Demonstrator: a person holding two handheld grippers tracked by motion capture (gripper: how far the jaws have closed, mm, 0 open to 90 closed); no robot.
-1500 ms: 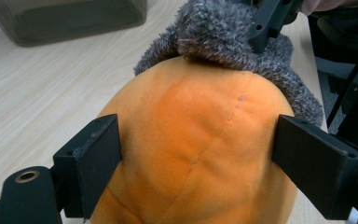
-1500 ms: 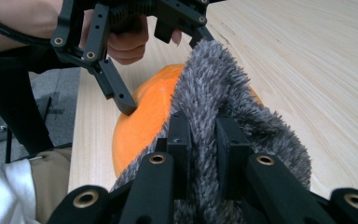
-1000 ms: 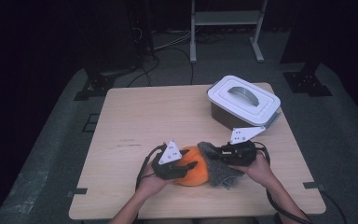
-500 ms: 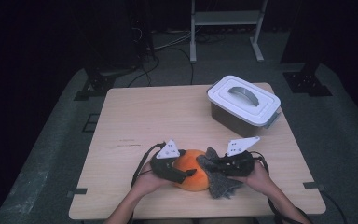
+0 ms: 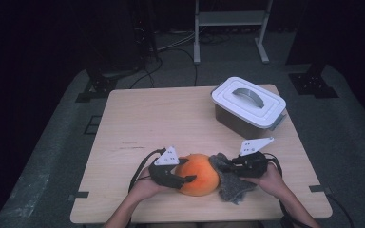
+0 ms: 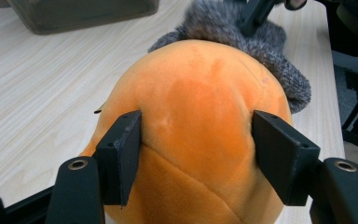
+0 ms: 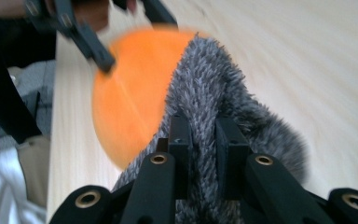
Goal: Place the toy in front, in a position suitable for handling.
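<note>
Jaws of my left gripper (image 6: 196, 154) squeeze the orange plush ball (image 5: 197, 174) at six o'clock on the worktop (image 5: 171, 118). Right gripper (image 7: 204, 140) pinches the grey fuzzy cloth (image 5: 230, 183) against it. I think I'm wiping; next, rub gently.

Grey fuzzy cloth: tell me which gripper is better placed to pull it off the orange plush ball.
Right. The right gripper is already shut on the grey fuzzy cloth, while the left gripper clamps the orange plush ball, steadying it.
</note>
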